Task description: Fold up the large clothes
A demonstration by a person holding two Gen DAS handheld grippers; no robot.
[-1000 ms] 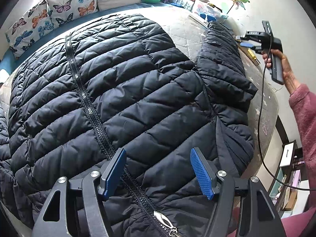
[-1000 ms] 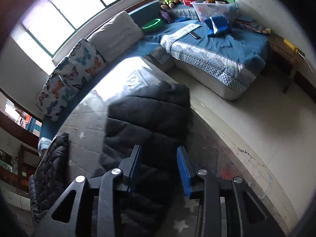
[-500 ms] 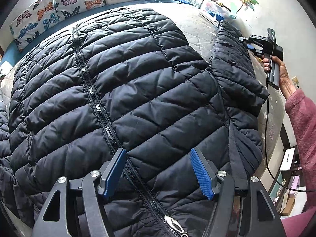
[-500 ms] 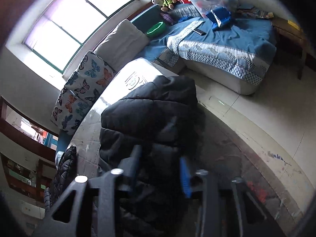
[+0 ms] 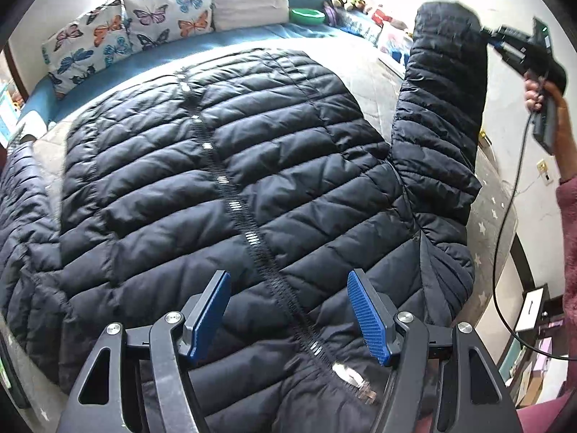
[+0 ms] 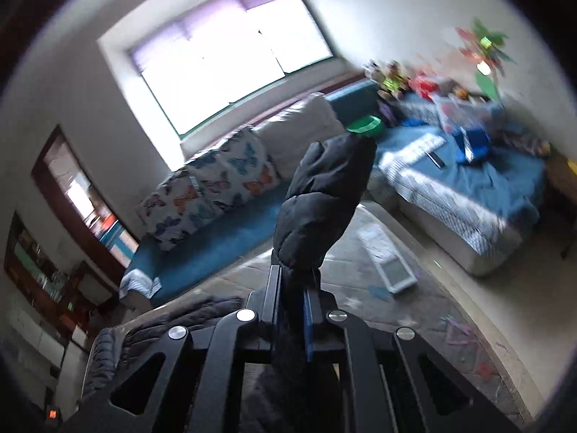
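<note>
Two grippers | left gripper [image 5: 288, 319]: wide apart over jacket [image 5: 216, 180], holding nothing | right gripper [image 6: 293, 290]: clamped on sleeve [image 6: 324, 198]

Daylight scene, bright overall. In the right wrist view the window [image 6: 230, 54] is blown out to white with a purple fringe along its top. Whole right wrist picture smeared by motion blur; toys and wall decoration at far right are soft streaks. Left wrist view sharper, though the zipper [image 5: 249, 231] and its pull near the bottom edge are blurred. The black jacket [image 5: 202, 195] shows soft sheen on its quilting. Both views bend strongly at the rims, with dark vignette corners.
</note>
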